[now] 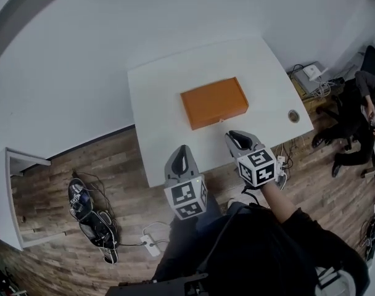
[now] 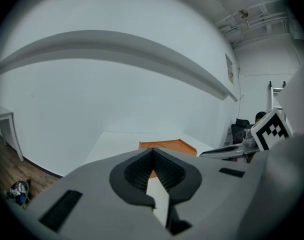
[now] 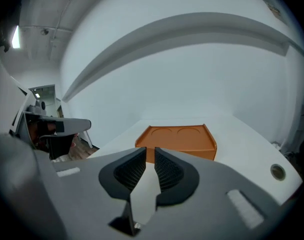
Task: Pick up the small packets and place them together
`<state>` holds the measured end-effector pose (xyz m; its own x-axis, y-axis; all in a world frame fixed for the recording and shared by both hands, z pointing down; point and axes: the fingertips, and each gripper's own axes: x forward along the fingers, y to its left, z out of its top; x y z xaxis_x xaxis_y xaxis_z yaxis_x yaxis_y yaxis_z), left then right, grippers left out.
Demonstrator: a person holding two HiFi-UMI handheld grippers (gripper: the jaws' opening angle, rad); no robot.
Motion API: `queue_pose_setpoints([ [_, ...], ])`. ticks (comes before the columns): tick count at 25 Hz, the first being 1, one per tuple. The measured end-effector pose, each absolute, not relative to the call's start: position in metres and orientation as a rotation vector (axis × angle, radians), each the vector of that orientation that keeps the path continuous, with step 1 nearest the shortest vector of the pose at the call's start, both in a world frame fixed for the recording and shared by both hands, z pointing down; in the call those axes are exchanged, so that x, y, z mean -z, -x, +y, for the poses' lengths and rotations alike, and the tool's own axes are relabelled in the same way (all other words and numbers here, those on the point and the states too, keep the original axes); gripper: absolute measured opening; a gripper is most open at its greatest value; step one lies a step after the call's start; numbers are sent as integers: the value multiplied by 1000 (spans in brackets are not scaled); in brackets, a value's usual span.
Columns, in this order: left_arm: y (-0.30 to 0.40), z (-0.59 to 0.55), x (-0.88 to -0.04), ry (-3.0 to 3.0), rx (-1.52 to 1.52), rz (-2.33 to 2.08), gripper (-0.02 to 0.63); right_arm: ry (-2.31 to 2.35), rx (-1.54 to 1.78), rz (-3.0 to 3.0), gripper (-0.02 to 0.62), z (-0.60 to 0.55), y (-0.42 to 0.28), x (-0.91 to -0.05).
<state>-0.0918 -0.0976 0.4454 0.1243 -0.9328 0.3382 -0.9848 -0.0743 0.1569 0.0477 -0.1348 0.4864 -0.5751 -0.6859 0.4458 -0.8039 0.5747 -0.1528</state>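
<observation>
Left gripper (image 2: 152, 150) closed, right gripper (image 3: 150, 150) ajar; apparent recesses on orange box (image 3: 179, 137), right gripper view only.

1. The surface (image 1: 152, 97) was smooth, matt white, with a laminate look.
2. The orange tray (image 1: 213, 102) looked like smooth moulded plastic with a dull sheen.
3. The floor (image 1: 64, 159) was grained wood planking in mixed browns.
4. The left tongs (image 2: 152, 151) and right tongs (image 3: 150, 154) had matt grey plastic shells.
5. Their black pads (image 3: 132, 171) were finely ribbed and looked like rubber.
</observation>
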Motion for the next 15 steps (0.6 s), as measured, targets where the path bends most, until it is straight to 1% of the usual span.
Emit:
queue_pose_setpoints([
  [5, 112, -145, -468, -2090, -272, -1778, -2, -1230, -576, -2332, 98, -177, -38, -527],
  [15, 113, -187, -496, -2137, -354, -1622, -2, -1278, -677, -2120, 117, -221, -40, -582],
])
